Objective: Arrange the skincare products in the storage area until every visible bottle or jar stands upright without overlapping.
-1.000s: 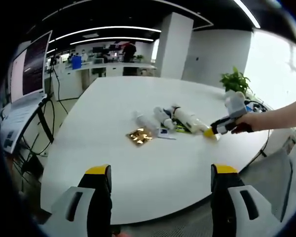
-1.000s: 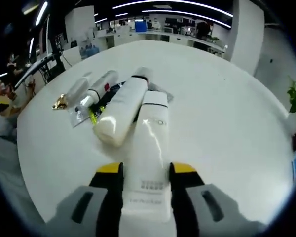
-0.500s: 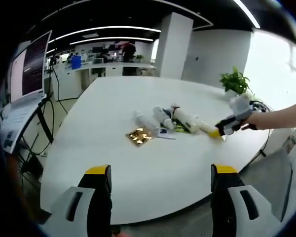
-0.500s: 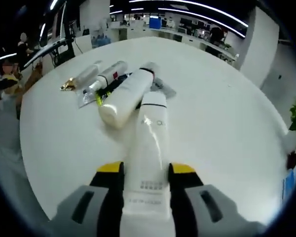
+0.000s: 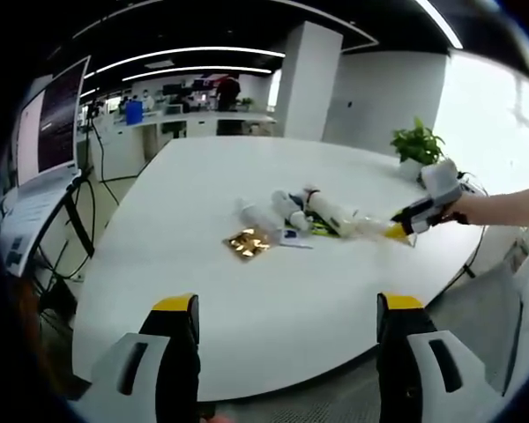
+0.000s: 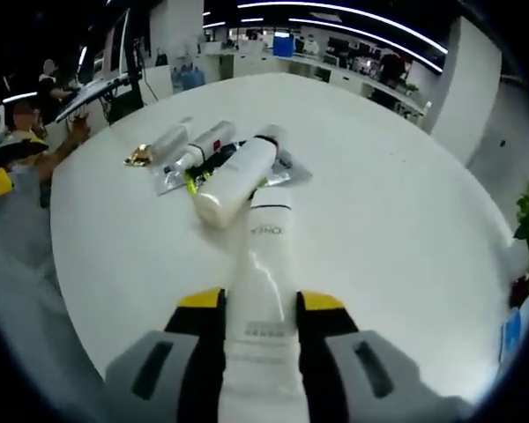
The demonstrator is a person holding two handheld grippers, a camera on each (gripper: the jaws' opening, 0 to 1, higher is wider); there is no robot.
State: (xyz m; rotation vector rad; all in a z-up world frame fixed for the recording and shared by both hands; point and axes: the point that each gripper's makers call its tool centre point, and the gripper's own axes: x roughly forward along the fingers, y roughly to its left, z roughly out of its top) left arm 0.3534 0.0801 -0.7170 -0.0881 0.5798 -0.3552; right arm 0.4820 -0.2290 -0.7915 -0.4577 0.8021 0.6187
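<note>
A pile of skincare products point(image 5: 291, 214) lies on its side in the middle of the round white table point(image 5: 212, 291). My right gripper point(image 6: 261, 300) is shut on a long white tube point(image 6: 263, 256), whose far end points at the pile. Just beyond it lie a large white bottle point(image 6: 238, 174), a smaller tube with a red label point(image 6: 203, 145), a clear bottle point(image 6: 169, 139), a green sachet point(image 6: 194, 181) and a gold packet point(image 6: 139, 157). In the left gripper view the right gripper point(image 5: 426, 210) comes in from the right with the tube point(image 5: 370, 227). My left gripper point(image 5: 287, 304) hangs open over the near table edge.
A potted plant point(image 5: 416, 143) stands at the far right of the table. A screen on a stand point(image 5: 53, 115) with cables is off the table's left side. A person point(image 6: 22, 123) sits at the left of the right gripper view. Bare tabletop surrounds the pile.
My right gripper has drawn the white tube back and away from the pile, so it no longer lies alongside the large bottle. My left gripper has not moved.
</note>
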